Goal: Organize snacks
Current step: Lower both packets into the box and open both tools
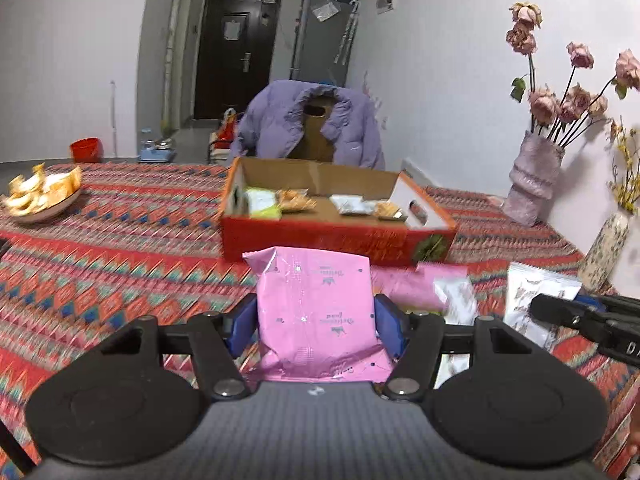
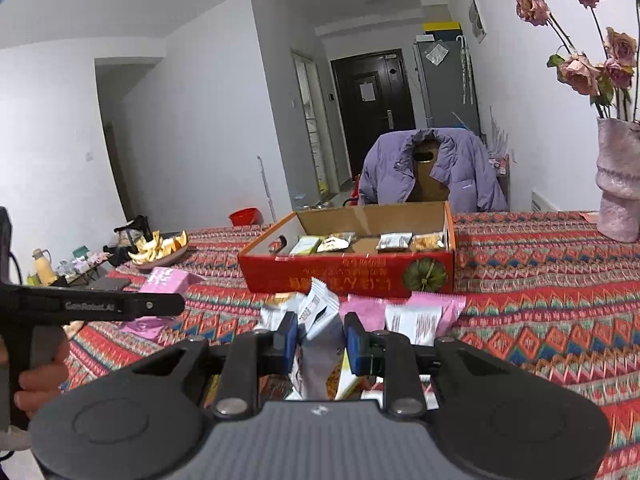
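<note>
While left tool [image 1: 316, 316] grips pink packet [image 1: 316, 300], box rim [image 1: 320, 228] beyond

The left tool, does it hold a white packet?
No, the left tool grips a pink packet between its blue pads, in front of the red box.

Both rigs look identical: matte black plastic left tongs [image 1: 316, 320] and right tongs [image 2: 319, 340] with blue rubbery pads [image 2: 355, 346], silver pivot screws [image 1: 229, 388], round black side discs, ribbed grey body [image 2: 320, 440], white "GenRobot.AI" lettering [image 2: 90, 306].
</note>
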`<state>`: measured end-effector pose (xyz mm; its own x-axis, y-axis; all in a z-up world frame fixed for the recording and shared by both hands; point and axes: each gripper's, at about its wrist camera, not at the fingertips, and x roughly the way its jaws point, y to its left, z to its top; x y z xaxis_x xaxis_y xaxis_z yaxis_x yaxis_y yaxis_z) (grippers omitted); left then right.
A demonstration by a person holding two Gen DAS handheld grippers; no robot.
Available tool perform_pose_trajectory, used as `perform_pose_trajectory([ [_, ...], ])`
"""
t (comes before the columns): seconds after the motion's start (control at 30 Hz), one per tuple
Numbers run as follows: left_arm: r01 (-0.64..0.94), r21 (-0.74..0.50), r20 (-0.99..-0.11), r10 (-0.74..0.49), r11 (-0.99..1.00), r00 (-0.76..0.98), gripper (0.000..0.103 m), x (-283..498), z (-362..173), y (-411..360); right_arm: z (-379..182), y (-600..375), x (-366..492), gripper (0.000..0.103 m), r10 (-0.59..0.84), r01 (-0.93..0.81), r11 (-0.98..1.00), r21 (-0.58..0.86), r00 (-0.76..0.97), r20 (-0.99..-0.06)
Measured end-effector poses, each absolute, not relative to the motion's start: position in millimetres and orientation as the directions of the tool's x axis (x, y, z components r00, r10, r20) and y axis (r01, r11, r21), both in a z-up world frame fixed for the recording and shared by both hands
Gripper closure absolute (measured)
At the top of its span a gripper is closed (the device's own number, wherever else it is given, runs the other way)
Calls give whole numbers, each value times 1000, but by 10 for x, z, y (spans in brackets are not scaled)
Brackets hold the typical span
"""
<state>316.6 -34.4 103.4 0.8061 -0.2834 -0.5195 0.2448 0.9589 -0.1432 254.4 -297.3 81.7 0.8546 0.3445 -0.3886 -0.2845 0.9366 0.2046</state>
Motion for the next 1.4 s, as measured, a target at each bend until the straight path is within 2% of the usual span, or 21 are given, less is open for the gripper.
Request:
perform_pose_trajectory([
  [0.23, 274, -177, -539, -326, 945, 777, 40, 4365, 1282, -721, 1158, -3280, 3673, 79, 404, -364, 915, 176, 824, -397],
  [0.43, 193, -206, -622, -281, 959, 731, 40, 5685, 1087, -1116, 1119, -3369, 5059, 79, 407, -406, 905, 130, 733, -544],
  [0.57, 186, -172, -676, -254, 967, 692, 40, 6412, 787, -1404, 841, -3332, 5844, 79, 400, -420, 897, 139, 638, -658],
  [0.7, 152, -137, -732, -203, 979, 650, 40, 6894, 485, -1570, 566, -3222, 6311, 79, 346, -434, 898, 80, 581, -736],
  [0.8, 141, -145, -763, -201, 979, 614, 39, 7063, 327, -1603, 439, -3143, 6467, 78, 264, -435, 900, -19, 582, -769],
  [0.87, 153, -132, -756, -199, 979, 623, 30, 7082, 269, -1626, 424, -3102, 6510, 77, 202, -411, 907, -90, 612, -765],
  [0.97, 170, -103, -749, -189, 980, 635, 28, 7050, 288, -1625, 488, -3103, 6487, 52, 172, -382, 915, -129, 660, -731],
  [1.0, 182, -108, -745, -201, 977, 636, 27, 7033, 322, -1614, 526, -3117, 6477, 49, 180, -375, 920, -117, 666, -724],
  [1.4, 230, -35, -666, -194, 973, 720, 21, 6340, 1175, -1184, 1220, -3081, 5883, 43, 196, -368, 921, -129, 723, -663],
])
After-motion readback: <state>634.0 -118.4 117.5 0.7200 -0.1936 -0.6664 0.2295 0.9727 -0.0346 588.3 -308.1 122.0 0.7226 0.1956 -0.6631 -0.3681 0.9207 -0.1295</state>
